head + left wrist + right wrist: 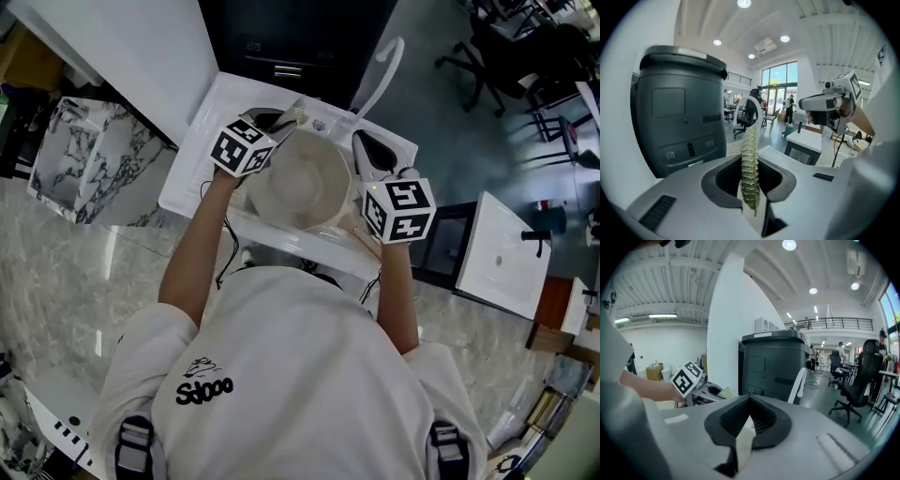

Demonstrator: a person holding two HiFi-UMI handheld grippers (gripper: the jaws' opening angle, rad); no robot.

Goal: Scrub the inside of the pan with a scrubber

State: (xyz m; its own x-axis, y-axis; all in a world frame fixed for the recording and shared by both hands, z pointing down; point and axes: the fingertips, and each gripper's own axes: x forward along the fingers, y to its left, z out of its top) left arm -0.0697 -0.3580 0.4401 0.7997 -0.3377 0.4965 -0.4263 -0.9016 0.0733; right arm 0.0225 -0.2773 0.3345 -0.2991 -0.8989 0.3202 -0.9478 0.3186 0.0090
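Head view, from above: left gripper (279, 122) pinches a soft, likely springy mesh scrubber (750, 168) over the stiff, probably slippery cream pan (298, 183) mid-sink (192, 164), while right gripper (367, 150) clamps its rim.

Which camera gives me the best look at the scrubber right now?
Left gripper view: the yellowish woven mesh scrubber fills the middle, edge-on, clamped in the left gripper. Right gripper view shows only a small pale corner; head view, a sliver near the white round pan.
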